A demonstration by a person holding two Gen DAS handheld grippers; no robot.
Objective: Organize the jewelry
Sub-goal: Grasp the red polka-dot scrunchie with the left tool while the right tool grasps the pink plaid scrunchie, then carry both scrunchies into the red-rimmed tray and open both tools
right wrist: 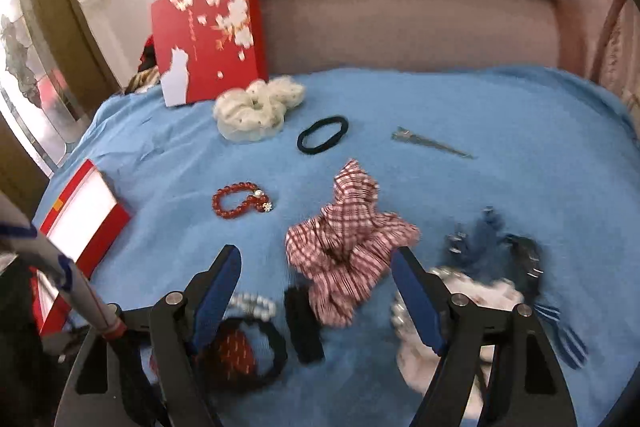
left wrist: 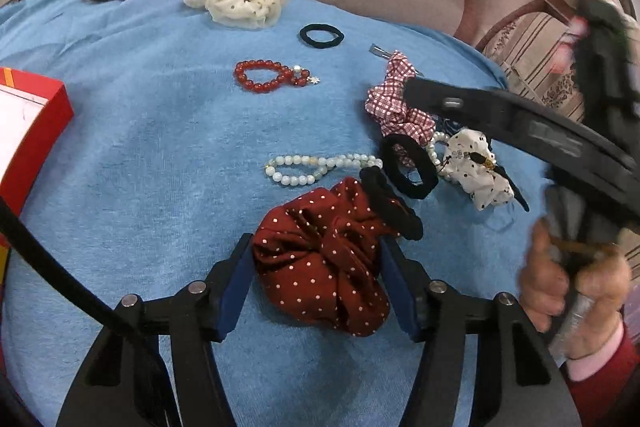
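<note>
Only the right view shows the hair clip (right wrist: 430, 143) whole (blurred).

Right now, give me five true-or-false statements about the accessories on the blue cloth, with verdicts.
1. The left gripper brackets the dark red polka-dot scrunchie. True.
2. The red bead bracelet sits inside the red gift box. False: it lies on the blue cloth.
3. The right gripper is open. True.
4. The cream scrunchie lies nearest the left gripper. False: it lies at the far edge.
5. The thin black hair tie encircles the checked scrunchie. False: they lie apart.
</note>
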